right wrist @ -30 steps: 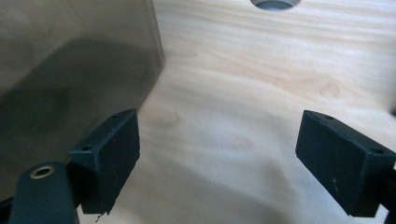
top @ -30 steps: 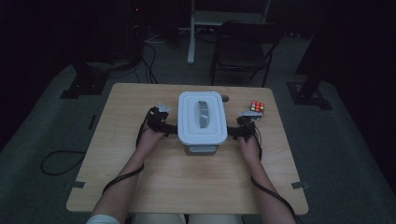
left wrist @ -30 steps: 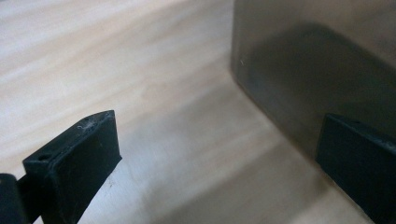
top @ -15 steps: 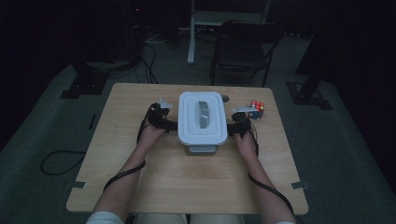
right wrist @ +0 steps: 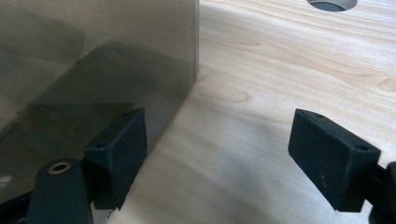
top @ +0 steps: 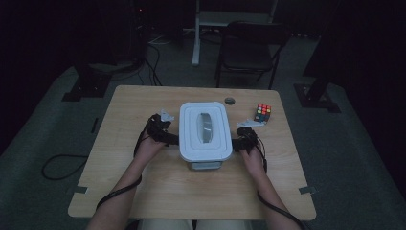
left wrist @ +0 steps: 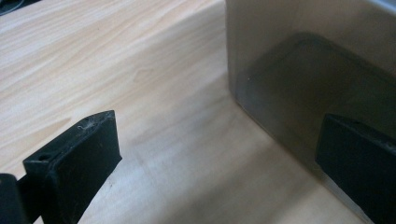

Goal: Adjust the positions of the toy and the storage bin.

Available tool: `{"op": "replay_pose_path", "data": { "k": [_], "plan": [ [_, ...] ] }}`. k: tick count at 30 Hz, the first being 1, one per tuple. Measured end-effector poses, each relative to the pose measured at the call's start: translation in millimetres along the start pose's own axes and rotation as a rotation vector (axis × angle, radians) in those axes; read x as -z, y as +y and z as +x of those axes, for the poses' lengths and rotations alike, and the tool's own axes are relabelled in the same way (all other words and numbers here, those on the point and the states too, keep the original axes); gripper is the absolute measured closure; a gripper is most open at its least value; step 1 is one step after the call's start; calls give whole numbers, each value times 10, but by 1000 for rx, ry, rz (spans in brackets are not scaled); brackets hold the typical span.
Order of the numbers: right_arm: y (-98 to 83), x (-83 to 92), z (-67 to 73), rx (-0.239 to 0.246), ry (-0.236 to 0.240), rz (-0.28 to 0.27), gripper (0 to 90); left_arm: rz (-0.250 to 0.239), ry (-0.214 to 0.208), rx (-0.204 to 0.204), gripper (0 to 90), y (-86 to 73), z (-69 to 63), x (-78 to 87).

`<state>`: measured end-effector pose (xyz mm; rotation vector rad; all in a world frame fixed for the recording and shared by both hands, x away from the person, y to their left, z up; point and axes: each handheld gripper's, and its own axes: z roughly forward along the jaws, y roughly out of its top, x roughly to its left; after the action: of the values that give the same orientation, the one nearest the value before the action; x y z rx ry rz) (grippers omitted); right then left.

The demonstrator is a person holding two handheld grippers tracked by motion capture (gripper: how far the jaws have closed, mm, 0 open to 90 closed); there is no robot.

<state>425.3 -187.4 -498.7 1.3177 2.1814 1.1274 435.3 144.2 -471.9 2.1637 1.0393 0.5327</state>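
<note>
- Left gripper [top: 168,135] sits against the left side of the white-lidded box [top: 205,129], jaws apart — one beside the box wall, nothing clamped.
- Right gripper [top: 238,142] presses in at the box's right side; its jaws have just been closing, yet stand apart with only bare wood between them.
- Box stands mid-desk [top: 143,191], puzzle cube [top: 263,112] near its far right.

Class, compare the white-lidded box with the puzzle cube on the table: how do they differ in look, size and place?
The box is far bigger than the puzzle cube. The box has a plain white lid; the cube is black with coloured squares. The box sits between the left gripper and right gripper; the cube stands apart, beyond the right one. Both rest on the wooden table.
</note>
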Motion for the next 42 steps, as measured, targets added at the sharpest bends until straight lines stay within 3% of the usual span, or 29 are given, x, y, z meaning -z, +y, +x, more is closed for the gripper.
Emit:
{"op": "replay_pose_path", "data": {
  "k": [11,18,33,39,42],
  "plan": [
    [-224,254,193,16,33,-28,200,3,5,-41,8,-131,-182,184],
    [-362,424,235,23,54,-29,200,-2,-29,-41,8,-233,-328,286],
    [-565,666,346,26,69,-30,201,-5,-46,-72,8,-381,-546,457],
    [-625,726,353,13,67,-38,200,-25,-63,-78,8,-443,-579,491],
    [-654,741,341,9,65,-50,178,-42,-94,-54,7,-487,-536,476]
  ]
}}
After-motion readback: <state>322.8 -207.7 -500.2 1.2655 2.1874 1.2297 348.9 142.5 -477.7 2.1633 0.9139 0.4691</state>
